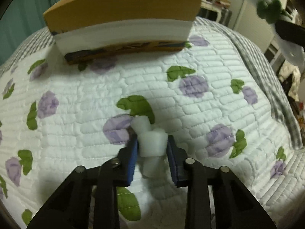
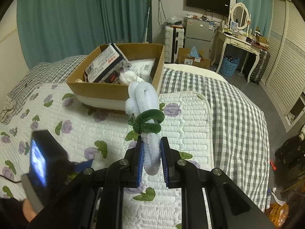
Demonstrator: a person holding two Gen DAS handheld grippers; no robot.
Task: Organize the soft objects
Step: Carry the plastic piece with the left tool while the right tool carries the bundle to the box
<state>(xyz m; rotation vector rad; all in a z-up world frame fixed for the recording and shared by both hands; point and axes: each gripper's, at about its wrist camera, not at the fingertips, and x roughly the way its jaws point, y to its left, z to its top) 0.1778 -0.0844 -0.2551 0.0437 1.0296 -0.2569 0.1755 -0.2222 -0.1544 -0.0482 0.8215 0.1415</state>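
A white soft lump (image 1: 151, 143) lies on the flowered quilt (image 1: 190, 114), with more white pieces just behind and below it. My left gripper (image 1: 152, 147) points down at it, and both blue pads touch its sides. The right wrist view shows that gripper (image 2: 89, 162) low at the left, by the white fluff (image 2: 99, 160). My right gripper (image 2: 152, 152) is shut on a pale blue-white chenille bundle (image 2: 144, 95) wound with a green chenille stem (image 2: 150, 120), held up above the bed. The open cardboard box (image 2: 114, 91) stands beyond it, and the green stem (image 1: 268, 9) shows blurred at the left wrist view's top right.
The box (image 1: 122, 9) holds a printed carton (image 2: 104, 64), a white soft item (image 2: 127, 77) and papers. A grey gingham blanket (image 2: 238, 114) covers the bed's right side. Beyond the bed stand a fridge (image 2: 198, 30), a dressing table (image 2: 238, 40) and a blue basket (image 2: 229, 66).
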